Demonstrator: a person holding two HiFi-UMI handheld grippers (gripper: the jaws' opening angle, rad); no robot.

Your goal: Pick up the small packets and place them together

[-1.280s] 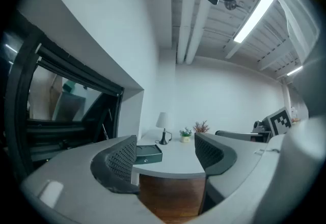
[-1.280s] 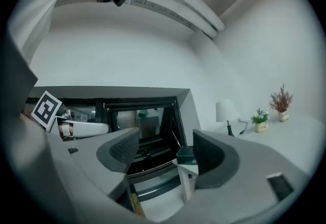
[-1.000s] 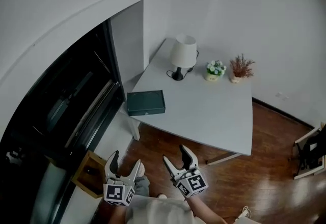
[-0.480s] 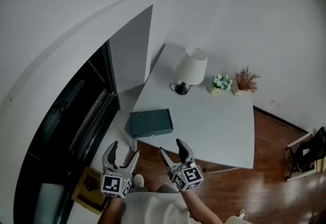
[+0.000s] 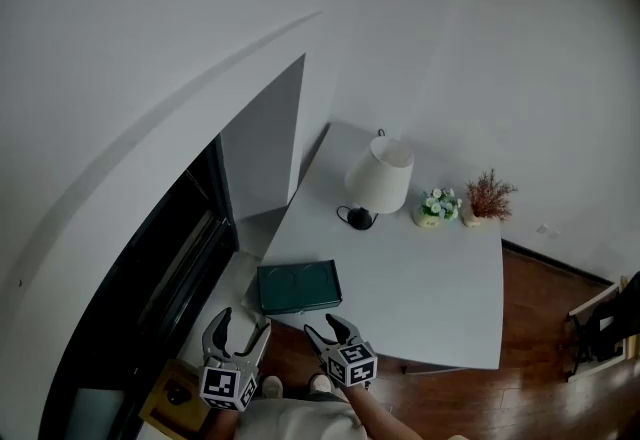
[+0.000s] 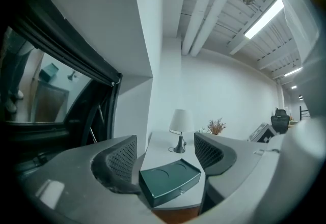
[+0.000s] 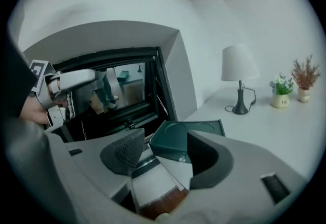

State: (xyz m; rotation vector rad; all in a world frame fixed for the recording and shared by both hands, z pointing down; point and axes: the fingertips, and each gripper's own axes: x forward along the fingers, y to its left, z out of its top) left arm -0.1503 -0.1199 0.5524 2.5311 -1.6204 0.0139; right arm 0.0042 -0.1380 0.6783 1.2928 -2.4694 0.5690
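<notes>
No small packets show in any view. A dark green flat box (image 5: 298, 288) lies at the near left corner of the pale table (image 5: 420, 288). My left gripper (image 5: 238, 326) hovers just short of that corner, open and empty; in the left gripper view the green box (image 6: 169, 179) lies beyond its wide-spread jaws (image 6: 165, 154). My right gripper (image 5: 327, 330) is beside it at the table's near edge. Its jaws (image 7: 163, 151) are closing with nothing between them, and the green box (image 7: 186, 136) lies past them.
At the back of the table stand a white-shaded lamp (image 5: 378, 178), a small flower pot (image 5: 433, 208) and a dried plant (image 5: 487, 200). A dark window (image 5: 150, 278) runs along the left. A wooden box (image 5: 170, 390) sits on the floor at lower left.
The head view has tipped up, so the table sits lower in frame. Both grippers are closer to the table's near corner and the green box. The right jaws have narrowed.
</notes>
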